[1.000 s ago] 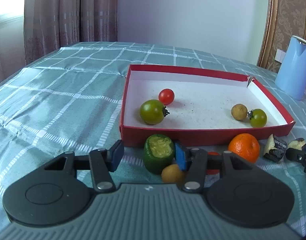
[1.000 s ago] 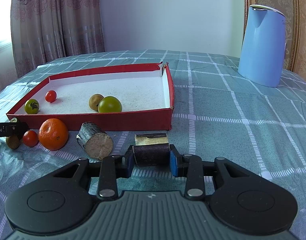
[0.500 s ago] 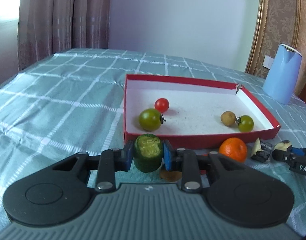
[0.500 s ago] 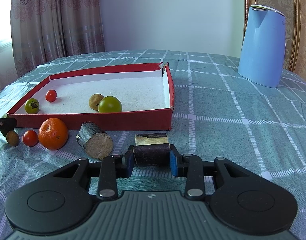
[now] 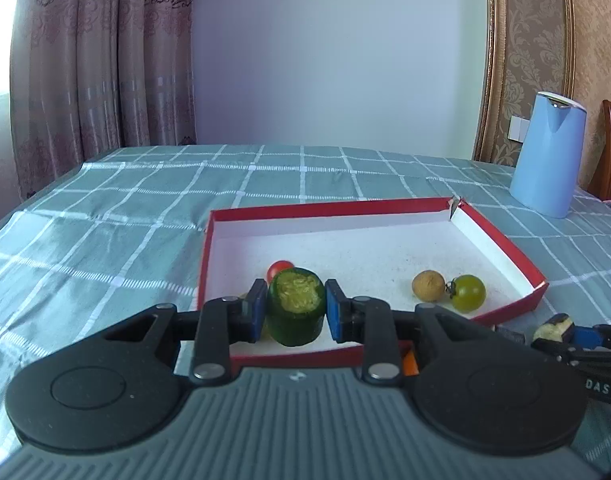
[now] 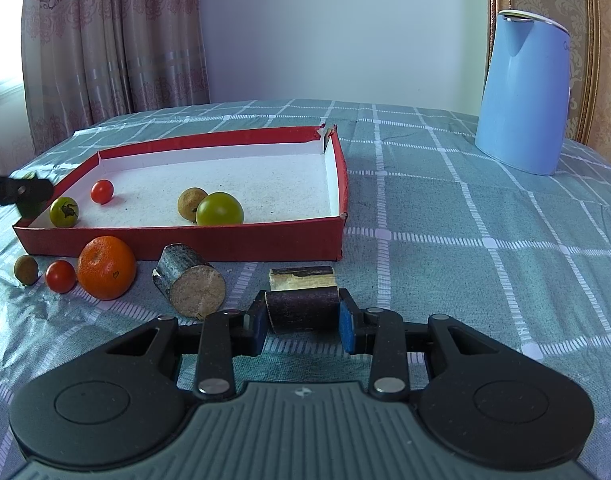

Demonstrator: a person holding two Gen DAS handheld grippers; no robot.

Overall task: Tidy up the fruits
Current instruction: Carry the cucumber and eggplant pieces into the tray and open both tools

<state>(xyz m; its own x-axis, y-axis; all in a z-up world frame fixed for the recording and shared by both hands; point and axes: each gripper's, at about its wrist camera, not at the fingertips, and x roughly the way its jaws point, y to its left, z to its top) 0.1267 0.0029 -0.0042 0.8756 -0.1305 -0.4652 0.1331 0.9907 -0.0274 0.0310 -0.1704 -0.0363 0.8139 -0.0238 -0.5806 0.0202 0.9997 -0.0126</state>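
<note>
The left gripper [image 5: 292, 312] now pinches a green cut fruit piece [image 5: 296, 306], pale flesh facing the camera; a second ago that piece sat on the tabletop [image 5: 105, 224] just in front of the red tray [image 5: 501, 240] with the blue pads standing wide of it. It has since been clamped and lifted, and now hangs above the tray's near wall, in front of a red cherry tomato [image 5: 278, 269]. Judging from this, the piece is on its way into the tray, where a brown longan [image 5: 428, 285] and a green tomato [image 5: 468, 293] already lie at the right.

The right gripper [image 6: 301, 316] has not budged: it stays clamped on a dark cut stick piece [image 6: 301, 307] low on the checked cloth, near of a second piece [image 6: 301, 277]. Left of it, outside the tray, wait a cut log-like chunk [image 6: 190, 286], an orange [image 6: 106, 267], another small red tomato [image 6: 60, 276] and a small brown fruit [image 6: 26, 270]. A blue kettle [image 6: 523, 96] stands far right.

Readable writing is scant: the letters "DAS" show on the right gripper's arm at the edge of the left wrist view; the mark on the kettle's side is too cropped to read.
</note>
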